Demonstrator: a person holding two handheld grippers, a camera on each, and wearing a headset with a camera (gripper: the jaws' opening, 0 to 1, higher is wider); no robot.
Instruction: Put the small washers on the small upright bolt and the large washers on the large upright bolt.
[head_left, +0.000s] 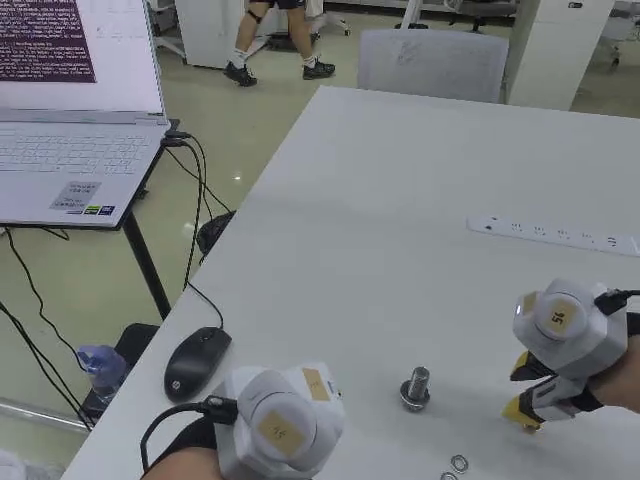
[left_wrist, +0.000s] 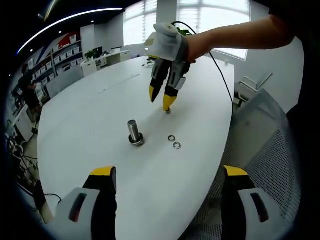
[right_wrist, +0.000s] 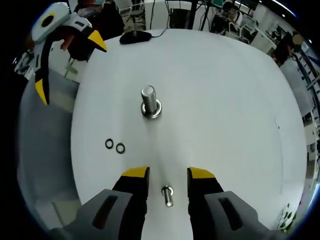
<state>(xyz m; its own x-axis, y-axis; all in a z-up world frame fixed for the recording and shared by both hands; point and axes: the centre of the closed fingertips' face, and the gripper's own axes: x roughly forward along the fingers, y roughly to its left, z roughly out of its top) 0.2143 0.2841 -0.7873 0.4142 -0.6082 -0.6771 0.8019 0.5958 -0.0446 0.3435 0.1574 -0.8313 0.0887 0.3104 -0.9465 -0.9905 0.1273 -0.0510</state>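
Observation:
The large upright bolt (head_left: 416, 387) (left_wrist: 134, 132) (right_wrist: 150, 102) stands on the white table (head_left: 400, 230) with a wider metal ring at its base. Two small washers (right_wrist: 114, 146) (left_wrist: 174, 141) (head_left: 459, 463) lie flat beside it. The small upright bolt (right_wrist: 167, 194) (left_wrist: 168, 109) stands between the jaws of my right gripper (right_wrist: 168, 173) (head_left: 522, 392) (left_wrist: 161, 98), which is open and does not touch it. My left gripper (left_wrist: 167, 175) (right_wrist: 67, 65) hangs open over the table's near edge with nothing between its jaws; its white body (head_left: 285, 425) sits left of the large bolt.
A black mouse (head_left: 197, 362) lies at the table's left edge. A power strip (head_left: 555, 235) lies at the far right. An open laptop (head_left: 70, 150) stands on a stand to the left, cables hanging below. A grey chair (head_left: 432, 62) is behind the table; a person (head_left: 270, 40) walks beyond.

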